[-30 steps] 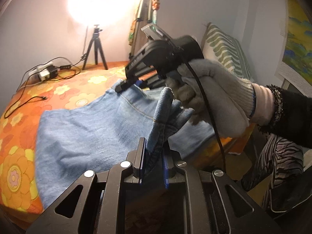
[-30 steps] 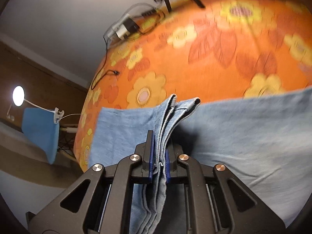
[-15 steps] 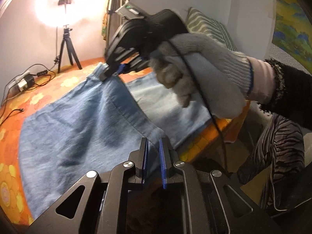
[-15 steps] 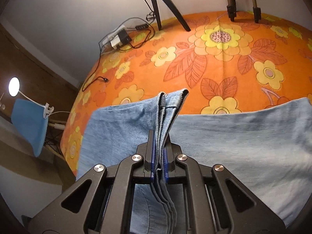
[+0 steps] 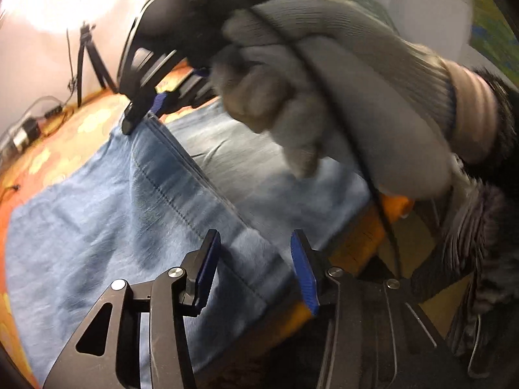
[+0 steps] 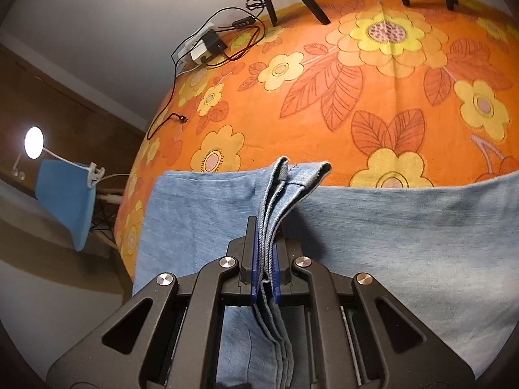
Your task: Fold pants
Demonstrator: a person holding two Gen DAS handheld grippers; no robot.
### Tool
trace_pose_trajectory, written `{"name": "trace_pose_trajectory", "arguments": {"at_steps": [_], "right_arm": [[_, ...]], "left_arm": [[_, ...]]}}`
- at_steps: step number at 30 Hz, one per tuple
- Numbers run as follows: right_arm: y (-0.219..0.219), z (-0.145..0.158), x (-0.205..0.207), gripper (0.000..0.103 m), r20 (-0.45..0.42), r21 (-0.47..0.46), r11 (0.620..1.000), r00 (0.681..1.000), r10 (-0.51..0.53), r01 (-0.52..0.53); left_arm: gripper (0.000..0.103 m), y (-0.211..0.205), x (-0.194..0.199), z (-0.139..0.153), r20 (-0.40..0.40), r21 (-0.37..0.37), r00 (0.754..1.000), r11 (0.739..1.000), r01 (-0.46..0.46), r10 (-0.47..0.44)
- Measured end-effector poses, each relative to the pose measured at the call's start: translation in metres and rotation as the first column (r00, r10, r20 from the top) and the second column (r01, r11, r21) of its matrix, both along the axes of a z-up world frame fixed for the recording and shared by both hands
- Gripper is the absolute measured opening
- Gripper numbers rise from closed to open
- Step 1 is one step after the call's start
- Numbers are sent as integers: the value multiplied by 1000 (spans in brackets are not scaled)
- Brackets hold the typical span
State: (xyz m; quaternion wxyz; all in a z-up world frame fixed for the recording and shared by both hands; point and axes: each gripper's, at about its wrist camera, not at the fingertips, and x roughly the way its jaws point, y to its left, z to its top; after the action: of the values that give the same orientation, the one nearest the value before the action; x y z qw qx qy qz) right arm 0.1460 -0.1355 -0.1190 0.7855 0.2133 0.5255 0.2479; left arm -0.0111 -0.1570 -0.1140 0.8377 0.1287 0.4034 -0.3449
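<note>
Right wrist view shows the right tool point(image 6: 264, 265) clamped on the hem stack of the light blue denim pants point(image 6: 405, 243) lying on the orange flowered bed point(image 6: 373, 97), while the left tool point(image 5: 256, 265), its jaws just opened and empty above the near hem, leaves that corner free to slide out of line if the right one tugs.

Scanning both wrist views for anything readable, and there is nothing: no lettering, no label, no brand, no number on any surface. The left view is smeared with motion blur, so fine print there may simply be lost.
</note>
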Motion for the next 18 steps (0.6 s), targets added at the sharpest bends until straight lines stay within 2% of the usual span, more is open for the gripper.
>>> {"name": "trace_pose_trajectory", "arguments": {"at_steps": [3,8,12,14,16,18], "right_arm": [[-5,-9,1,7,-10,35,999,1000,-6,6],[-10,-22,8,7,-46,81,997,999,-13,17],[-4,-19,10,7,-20,65,998,1000,8,-7],[-3,-19,10,7,-20,68,998,1000,7,-6],[-3,-20,11,7,-20,69,998,1000,5,-4],[-5,-20,10,7,-18,64,998,1000,1,0]], "left_arm": [[44,-7,10,-8,7,54,1000,998,-13,12],[44,-8,7,-6,27,64,1000,998,-1,-1],[36,-3,3,-6,39,57,999,998,0,-3],[29,2,5,-4,15,25,1000,1000,-6,6],[18,7,9,-1,-8,-8,1000,1000,-12,12],[13,13,12,3,-8,-25,1000,1000,-16,16]]}}
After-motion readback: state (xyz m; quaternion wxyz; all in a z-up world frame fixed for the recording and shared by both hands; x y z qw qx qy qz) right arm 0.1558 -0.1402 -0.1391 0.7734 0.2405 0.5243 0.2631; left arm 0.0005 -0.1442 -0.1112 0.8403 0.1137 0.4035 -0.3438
